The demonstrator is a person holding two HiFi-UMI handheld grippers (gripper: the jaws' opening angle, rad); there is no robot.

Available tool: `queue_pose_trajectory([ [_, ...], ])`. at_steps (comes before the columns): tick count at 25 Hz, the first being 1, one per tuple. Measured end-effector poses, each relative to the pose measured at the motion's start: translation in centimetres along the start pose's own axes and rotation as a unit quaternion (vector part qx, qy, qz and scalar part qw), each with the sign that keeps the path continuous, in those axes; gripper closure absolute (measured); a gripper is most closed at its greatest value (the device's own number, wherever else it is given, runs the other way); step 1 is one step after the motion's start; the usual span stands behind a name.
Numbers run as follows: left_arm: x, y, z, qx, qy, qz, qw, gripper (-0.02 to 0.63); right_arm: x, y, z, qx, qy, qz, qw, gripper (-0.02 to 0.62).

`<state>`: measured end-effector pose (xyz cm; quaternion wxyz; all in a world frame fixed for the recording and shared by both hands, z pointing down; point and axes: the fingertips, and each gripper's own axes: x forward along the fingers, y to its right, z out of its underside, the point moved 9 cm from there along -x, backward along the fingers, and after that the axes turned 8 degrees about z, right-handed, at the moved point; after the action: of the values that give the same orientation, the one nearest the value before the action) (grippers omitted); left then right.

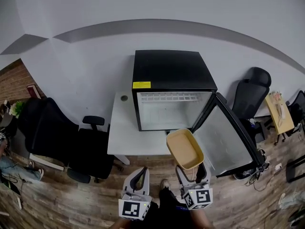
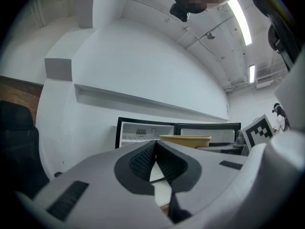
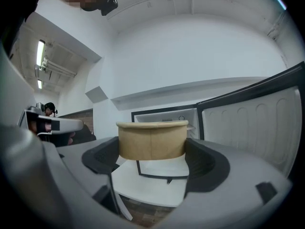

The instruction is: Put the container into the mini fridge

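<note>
A tan open container [image 1: 185, 148] [image 3: 152, 139] is held up in front of the mini fridge [image 1: 167, 88], with my right gripper [image 1: 192, 173] [image 3: 152, 156] shut on its near end. The black fridge stands on a white table [image 1: 127, 132]; its door [image 1: 228, 140] is swung open to the right and its white inside [image 1: 170, 111] shows. My left gripper [image 1: 138, 180] [image 2: 155, 161] hangs lower left of the container, jaws shut with nothing between them. In the left gripper view the container [image 2: 185, 140] shows to the right, before the fridge [image 2: 143, 133].
A black office chair [image 1: 62, 142] stands left of the table, another black chair [image 1: 251, 95] right of the fridge. A small wooden table [image 1: 280, 114] is at far right. The floor is wood plank. A person's legs [image 1: 12, 168] show at far left.
</note>
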<state>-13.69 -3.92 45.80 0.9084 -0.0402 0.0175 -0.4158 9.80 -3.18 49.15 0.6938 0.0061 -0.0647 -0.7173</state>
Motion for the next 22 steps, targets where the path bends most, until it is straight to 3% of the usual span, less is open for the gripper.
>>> queue_pose_trajectory([
  [11, 7.2, -3.7, -0.4, 0.012, 0.022, -0.016, 0.9996, 0.598, 10.2, 2.3, -1.3, -0.008, 0.020, -0.015, 1.000, 0.161],
  [22, 16.3, -7.9, -0.6, 0.023, 0.018, -0.023, 0.9993, 0.598, 23.2, 4.6, -1.0, -0.029, 0.005, -0.027, 0.999, 0.161],
])
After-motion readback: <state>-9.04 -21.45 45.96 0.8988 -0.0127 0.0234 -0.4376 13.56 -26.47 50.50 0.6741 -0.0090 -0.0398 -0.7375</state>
